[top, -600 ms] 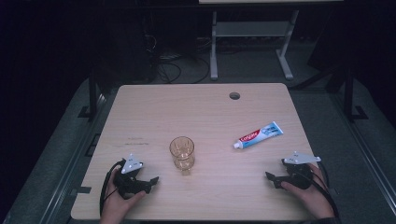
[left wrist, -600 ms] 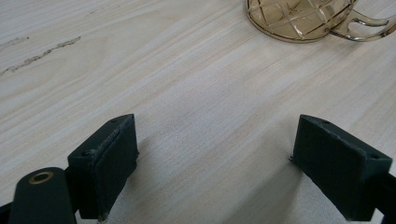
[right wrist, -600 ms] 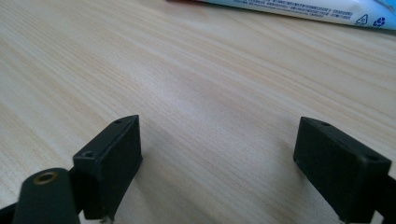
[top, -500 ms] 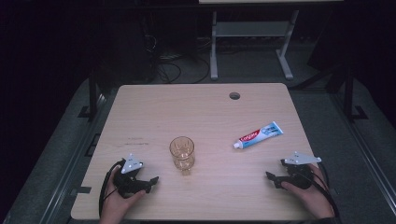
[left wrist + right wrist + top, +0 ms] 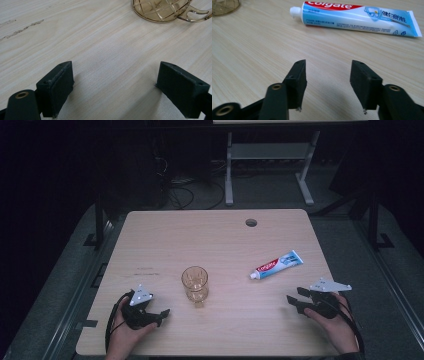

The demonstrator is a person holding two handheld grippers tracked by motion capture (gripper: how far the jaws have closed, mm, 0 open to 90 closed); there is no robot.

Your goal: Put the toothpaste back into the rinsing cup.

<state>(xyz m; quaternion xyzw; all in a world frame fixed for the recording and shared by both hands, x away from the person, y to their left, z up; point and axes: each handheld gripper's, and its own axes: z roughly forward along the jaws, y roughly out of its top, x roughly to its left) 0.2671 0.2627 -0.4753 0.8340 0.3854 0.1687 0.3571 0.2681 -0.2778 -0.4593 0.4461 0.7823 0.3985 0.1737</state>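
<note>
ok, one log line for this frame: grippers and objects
left gripper: open, empty | right gripper: open, empty | glass mug: upright, centre | toothpaste tube: lying flat, untouched

I see a pale wood-grain table (image 5: 165, 240) with a round hole (image 5: 251, 223) near its far edge, an amber glass mug (image 5: 194, 284) upright mid-table, and a toothpaste tube (image 5: 276, 265) lying flat to its right.

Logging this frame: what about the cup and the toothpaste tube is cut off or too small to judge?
- Amber glass cup: left gripper view's top edge crops all but its base and handle.
- Cup contents: too small in the high view.
- Toothpaste tube: small print unreadable in the high view; partly blurred in the right gripper view.
</note>
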